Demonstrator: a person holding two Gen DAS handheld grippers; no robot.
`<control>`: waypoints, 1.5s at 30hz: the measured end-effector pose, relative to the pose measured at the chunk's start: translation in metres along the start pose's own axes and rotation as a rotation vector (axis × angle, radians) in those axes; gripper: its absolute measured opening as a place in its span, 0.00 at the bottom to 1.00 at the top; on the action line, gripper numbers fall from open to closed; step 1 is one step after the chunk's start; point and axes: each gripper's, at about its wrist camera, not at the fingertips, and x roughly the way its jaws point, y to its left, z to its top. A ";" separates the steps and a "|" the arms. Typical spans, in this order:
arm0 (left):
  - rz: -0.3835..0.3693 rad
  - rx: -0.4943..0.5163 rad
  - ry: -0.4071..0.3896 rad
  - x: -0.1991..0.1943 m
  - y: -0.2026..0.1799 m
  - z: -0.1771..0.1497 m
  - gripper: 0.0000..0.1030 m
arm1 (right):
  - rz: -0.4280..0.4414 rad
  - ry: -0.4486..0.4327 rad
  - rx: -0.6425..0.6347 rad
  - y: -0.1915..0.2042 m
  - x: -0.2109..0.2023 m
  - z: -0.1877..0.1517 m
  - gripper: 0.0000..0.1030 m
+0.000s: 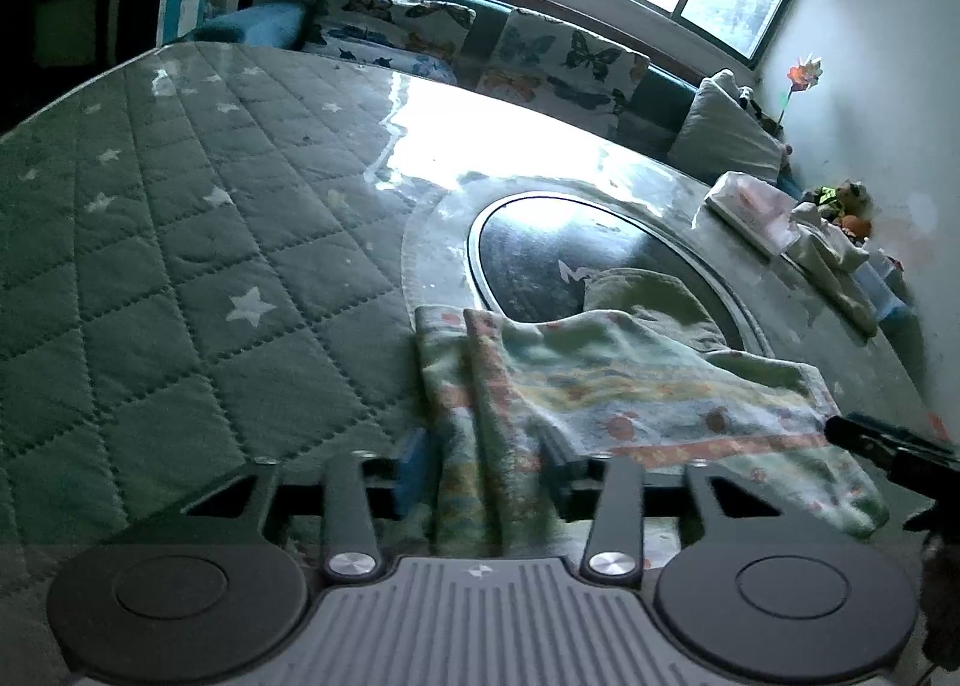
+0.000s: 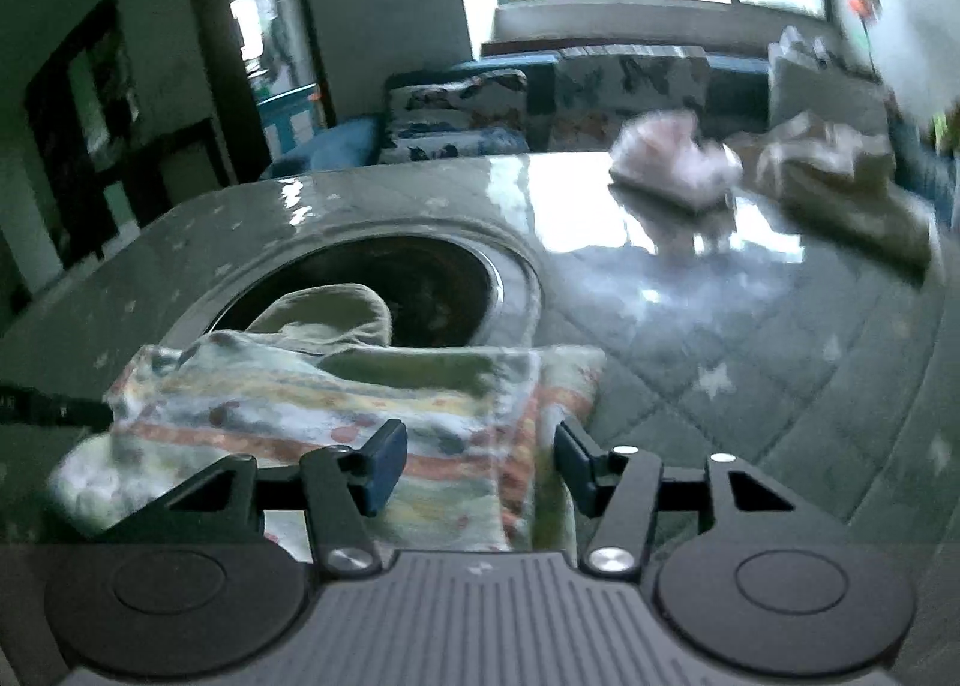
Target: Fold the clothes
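A patterned pastel cloth with orange stripes (image 1: pixel 630 386) lies partly folded on the glass-topped table, with a plain olive piece (image 1: pixel 648 296) bunched behind it. My left gripper (image 1: pixel 489 476) straddles the cloth's near left edge, jaws apart with cloth between them. My right gripper (image 2: pixel 480 464) is open over the cloth's (image 2: pixel 336 404) near right corner, its blue pads (image 2: pixel 384 464) wide apart. The right gripper's black tip (image 1: pixel 888 440) shows at the right edge of the left wrist view.
The table (image 1: pixel 180 242) has a quilted green star cover under glass and a dark round inset (image 1: pixel 540 248). A pink folded garment (image 2: pixel 672 152) and a beige pile (image 2: pixel 840 176) sit at the far side. A sofa with butterfly cushions (image 1: pixel 540 50) stands behind.
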 end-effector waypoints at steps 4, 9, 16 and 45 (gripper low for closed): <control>-0.002 -0.019 -0.003 -0.004 0.007 0.001 0.60 | 0.076 -0.012 -0.123 0.030 -0.012 0.007 0.69; -0.005 -0.057 -0.023 -0.013 0.021 0.002 0.68 | 0.229 0.013 -0.303 0.083 -0.015 0.012 0.76; -0.018 -0.130 -0.040 -0.024 0.042 0.005 0.77 | 0.426 0.080 -0.575 0.169 -0.004 0.004 0.73; -0.271 -0.382 0.116 -0.002 0.038 0.019 0.93 | 0.484 0.038 -0.436 0.179 -0.007 0.012 0.15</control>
